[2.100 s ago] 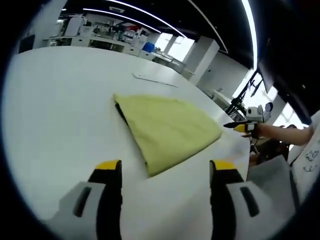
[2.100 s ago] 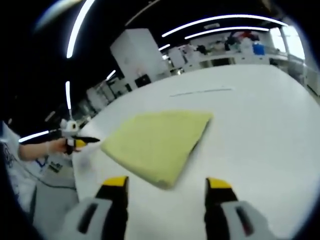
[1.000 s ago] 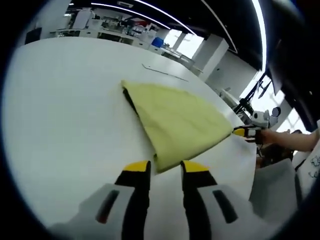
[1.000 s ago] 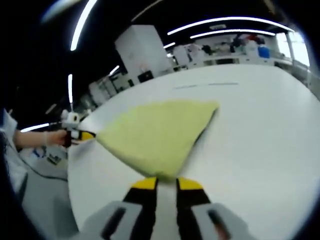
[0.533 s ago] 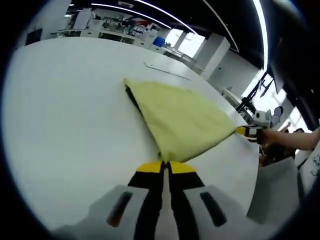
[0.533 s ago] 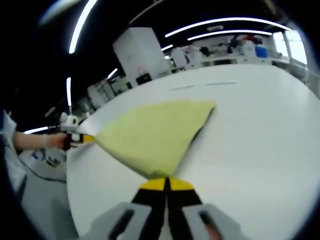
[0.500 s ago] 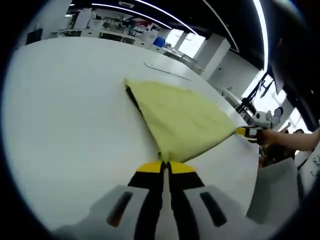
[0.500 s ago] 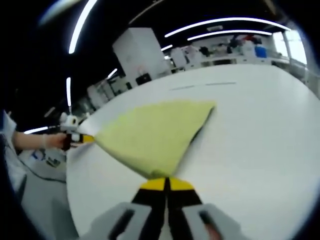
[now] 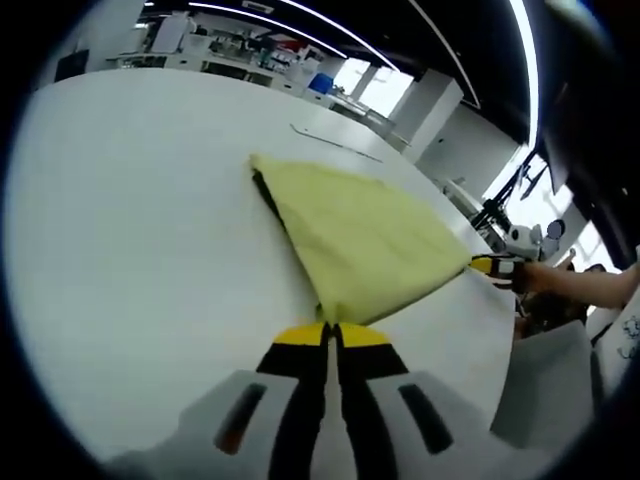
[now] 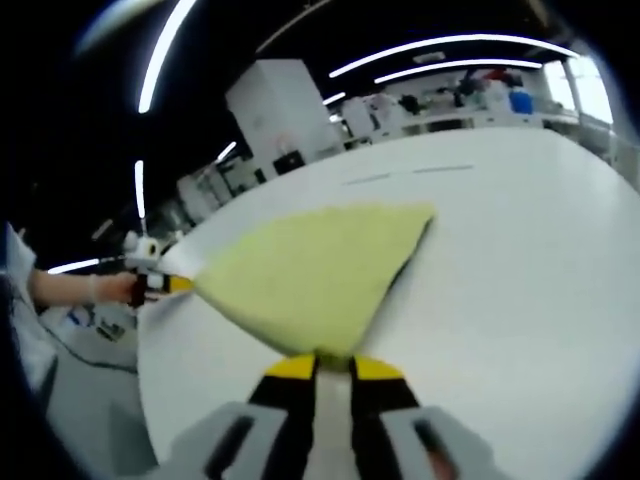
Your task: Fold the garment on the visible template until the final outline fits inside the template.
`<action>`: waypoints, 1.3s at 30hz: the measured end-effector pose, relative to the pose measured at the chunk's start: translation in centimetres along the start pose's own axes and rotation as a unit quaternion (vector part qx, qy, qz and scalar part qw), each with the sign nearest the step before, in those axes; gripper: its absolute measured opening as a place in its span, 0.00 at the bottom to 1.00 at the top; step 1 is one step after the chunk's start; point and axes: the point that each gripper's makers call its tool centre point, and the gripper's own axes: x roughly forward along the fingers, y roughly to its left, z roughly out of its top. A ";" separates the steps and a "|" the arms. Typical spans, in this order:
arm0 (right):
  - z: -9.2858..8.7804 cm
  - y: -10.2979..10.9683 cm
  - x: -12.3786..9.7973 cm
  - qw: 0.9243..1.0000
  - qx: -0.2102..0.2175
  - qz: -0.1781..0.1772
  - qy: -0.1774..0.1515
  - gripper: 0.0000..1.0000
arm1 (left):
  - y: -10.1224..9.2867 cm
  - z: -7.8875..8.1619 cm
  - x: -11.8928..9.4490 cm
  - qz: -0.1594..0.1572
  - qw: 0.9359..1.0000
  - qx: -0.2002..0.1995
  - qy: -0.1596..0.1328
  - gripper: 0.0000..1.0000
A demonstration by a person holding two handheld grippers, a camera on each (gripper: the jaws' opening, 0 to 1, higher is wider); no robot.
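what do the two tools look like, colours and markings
Both match. The left tool has two black jaws capped with yellow tips, rising from a pale grey body with a dark slot-shaped mark on each side. The right tool has the same yellow-tipped black jaws and grey body. Seen from the left gripper view, the right tool carries a white fitting on top. No cables are visible.

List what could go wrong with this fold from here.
The right gripper has its jaws slightly apart at the garment corner, so that corner may slip when lifted, skewing the fold. The left gripper is shut on just the corner tip, which could pull free.
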 end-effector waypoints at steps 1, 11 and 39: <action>0.0 0.1 0.0 1.000 -0.002 0.002 0.001 0.05 | 0.0 0.0 0.0 0.000 1.000 0.000 0.001 0.00; -0.2 -0.2 -0.6 1.000 -0.007 -0.001 0.008 0.00 | 0.1 0.2 -0.3 0.006 1.000 -0.004 0.001 0.00; -2.6 1.4 -3.9 0.999 -0.023 0.020 0.030 0.00 | -1.9 -3.5 -3.3 -0.004 1.000 0.003 0.013 0.00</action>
